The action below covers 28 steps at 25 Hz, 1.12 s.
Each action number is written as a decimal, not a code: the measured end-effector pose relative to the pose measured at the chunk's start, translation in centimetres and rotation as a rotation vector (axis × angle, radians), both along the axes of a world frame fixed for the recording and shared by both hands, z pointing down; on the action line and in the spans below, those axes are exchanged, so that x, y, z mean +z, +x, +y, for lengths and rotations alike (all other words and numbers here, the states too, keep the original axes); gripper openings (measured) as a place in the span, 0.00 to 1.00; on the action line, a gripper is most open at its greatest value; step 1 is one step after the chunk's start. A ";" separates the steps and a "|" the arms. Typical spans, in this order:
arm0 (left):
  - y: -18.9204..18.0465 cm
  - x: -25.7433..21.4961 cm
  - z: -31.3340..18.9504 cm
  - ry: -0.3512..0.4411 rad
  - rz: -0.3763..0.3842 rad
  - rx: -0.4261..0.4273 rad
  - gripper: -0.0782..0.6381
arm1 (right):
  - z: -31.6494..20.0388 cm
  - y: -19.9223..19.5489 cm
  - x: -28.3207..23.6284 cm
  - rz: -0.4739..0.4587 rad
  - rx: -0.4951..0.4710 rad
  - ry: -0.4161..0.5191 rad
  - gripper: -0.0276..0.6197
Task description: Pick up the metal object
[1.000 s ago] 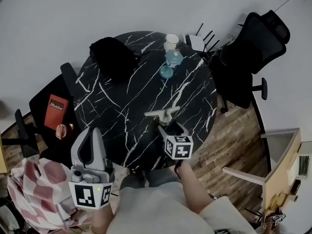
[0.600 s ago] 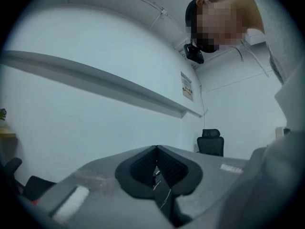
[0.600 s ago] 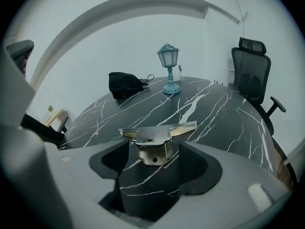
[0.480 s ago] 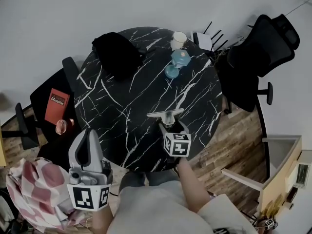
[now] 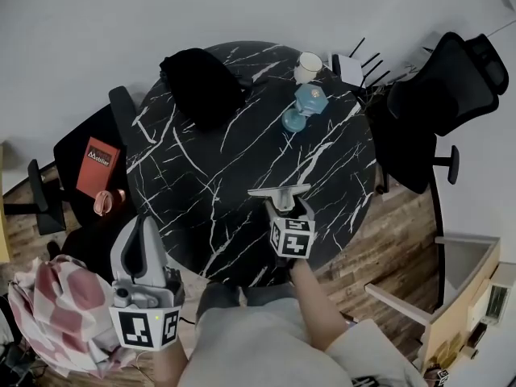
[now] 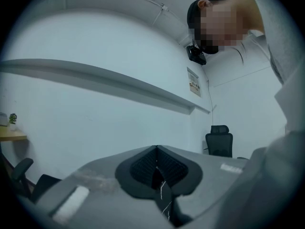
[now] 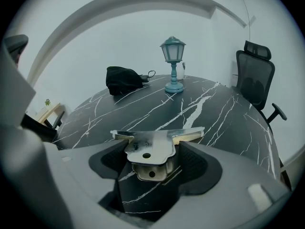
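A shiny metal bracket (image 7: 151, 149) with holes and a flat cross piece sits between the jaws of my right gripper (image 7: 153, 162), which is shut on it. In the head view the metal bracket (image 5: 279, 193) is held above the near right part of the round black marble table (image 5: 201, 176), with the right gripper (image 5: 288, 213) just behind it. My left gripper (image 5: 143, 244) hangs off the table's near left edge, its jaws shut with nothing between them. The left gripper (image 6: 156, 174) view points at a white wall.
On the table's far side stand a teal lantern lamp (image 5: 305, 106), a white cup (image 5: 308, 65) and a black bag (image 5: 201, 85). Black office chairs (image 5: 439, 111) stand at the right, another chair with a red book (image 5: 97, 156) at the left. A checked cloth (image 5: 60, 313) lies near left.
The right gripper still holds the bracket over the same part of the table. The view has shifted slightly; the left gripper stays low at the left.
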<state>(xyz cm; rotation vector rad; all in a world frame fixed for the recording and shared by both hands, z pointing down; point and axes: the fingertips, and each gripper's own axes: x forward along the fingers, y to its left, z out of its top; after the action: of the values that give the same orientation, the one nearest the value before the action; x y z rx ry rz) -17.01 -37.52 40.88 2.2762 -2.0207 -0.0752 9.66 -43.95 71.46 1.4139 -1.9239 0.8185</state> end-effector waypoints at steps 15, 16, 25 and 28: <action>-0.5 0.4 0.4 -0.012 -0.007 -0.015 0.11 | -0.4 -0.1 0.2 0.028 -0.029 0.027 0.50; -0.5 0.4 0.4 -0.010 -0.006 -0.012 0.11 | -0.3 -0.2 0.1 0.018 -0.033 0.027 0.50; 0.4 -0.9 0.5 0.026 -0.006 0.045 0.11 | 0.6 -0.6 -3.2 -0.056 -0.029 0.111 0.50; 0.9 -1.5 0.6 0.040 -0.002 0.070 0.11 | 0.9 -0.7 -5.1 -0.073 -0.028 0.156 0.50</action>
<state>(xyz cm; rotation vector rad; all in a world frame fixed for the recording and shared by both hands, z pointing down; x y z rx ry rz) -16.10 -36.90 39.41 2.3693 -1.9565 -0.1090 8.97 -43.09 66.37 1.4619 -2.0978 0.7286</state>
